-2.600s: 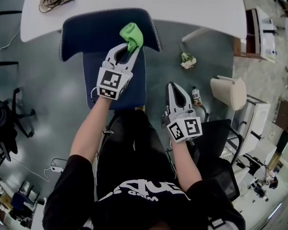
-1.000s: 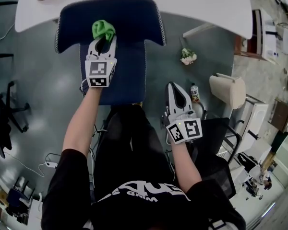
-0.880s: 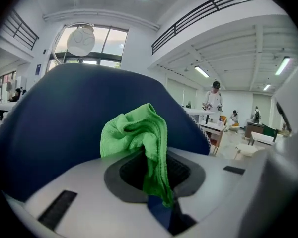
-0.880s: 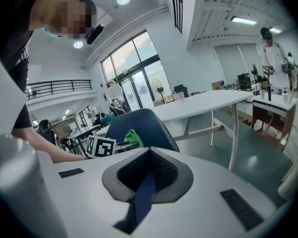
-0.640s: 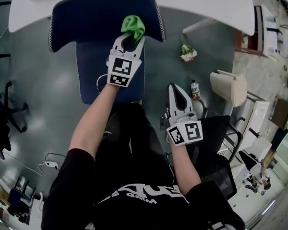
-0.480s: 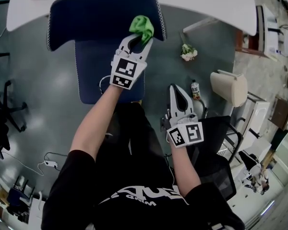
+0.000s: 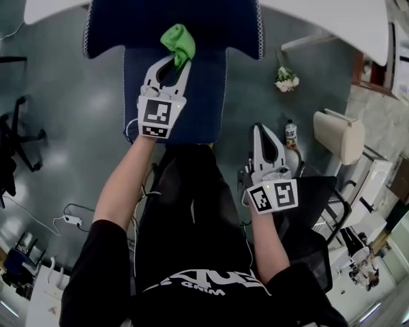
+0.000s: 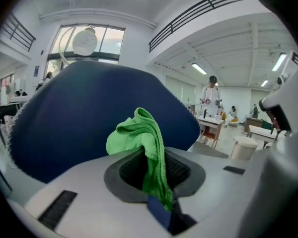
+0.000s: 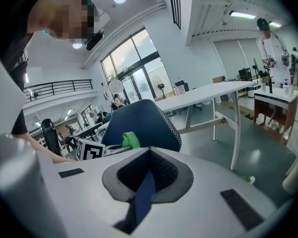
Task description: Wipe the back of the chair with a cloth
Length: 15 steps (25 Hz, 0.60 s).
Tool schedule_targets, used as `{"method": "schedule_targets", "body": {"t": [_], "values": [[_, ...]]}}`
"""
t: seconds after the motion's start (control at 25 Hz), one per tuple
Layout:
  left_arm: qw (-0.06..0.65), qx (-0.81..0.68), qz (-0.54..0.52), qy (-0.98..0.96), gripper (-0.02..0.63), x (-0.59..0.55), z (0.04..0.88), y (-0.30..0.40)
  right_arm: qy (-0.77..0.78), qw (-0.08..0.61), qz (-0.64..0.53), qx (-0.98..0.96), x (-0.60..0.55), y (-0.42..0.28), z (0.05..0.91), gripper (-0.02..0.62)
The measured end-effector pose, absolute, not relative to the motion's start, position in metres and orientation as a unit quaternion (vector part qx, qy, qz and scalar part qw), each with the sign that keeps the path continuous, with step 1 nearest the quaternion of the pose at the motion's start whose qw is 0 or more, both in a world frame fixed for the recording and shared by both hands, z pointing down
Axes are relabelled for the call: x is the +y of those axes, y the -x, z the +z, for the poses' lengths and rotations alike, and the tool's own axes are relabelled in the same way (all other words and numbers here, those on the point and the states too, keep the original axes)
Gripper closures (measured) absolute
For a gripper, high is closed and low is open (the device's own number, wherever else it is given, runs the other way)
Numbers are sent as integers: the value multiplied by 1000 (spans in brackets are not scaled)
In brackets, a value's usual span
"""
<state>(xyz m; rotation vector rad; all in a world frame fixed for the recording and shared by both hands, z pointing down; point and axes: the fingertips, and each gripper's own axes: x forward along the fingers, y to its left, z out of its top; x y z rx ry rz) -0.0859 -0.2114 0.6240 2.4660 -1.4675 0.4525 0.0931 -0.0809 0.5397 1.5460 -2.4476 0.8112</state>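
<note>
Back from the right edge toward the middle of the chair back within the last half second, with the cloth carried along by the left gripper. Jaws pinching a lower fold of the green cloth, with the bunched upper part left proud of the tips, probably so that soft fabric rather than hard plastic meets the blue upholstery. Apparently pressed against the backrest, though actual contact cannot be confirmed. Right gripper low beside the person, well apart from the chair, jaws pressed together on nothing, seemingly parked clear of the wiping path. Judged mid-wipe, with further passes likely needed.
</note>
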Motion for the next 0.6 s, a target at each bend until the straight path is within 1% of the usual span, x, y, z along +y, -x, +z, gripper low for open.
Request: {"method": "schedule_targets", "body": {"t": [0.2,0.36,0.48,0.6], "values": [[126,-593,180,-775,537,-198,654,182,-504,69,276,-816,-80,-85,548,600],[148,-663,176,-712,537,-189,679,245,-498,76,280,-817,-75,-78,558,600],[166,-684,175,-689,537,-189,700,266,-495,80,284,-818,-72,-75,565,600],[171,-684,179,-687,537,-196,718,270,-494,86,289,-816,-68,-73,574,600]]}}
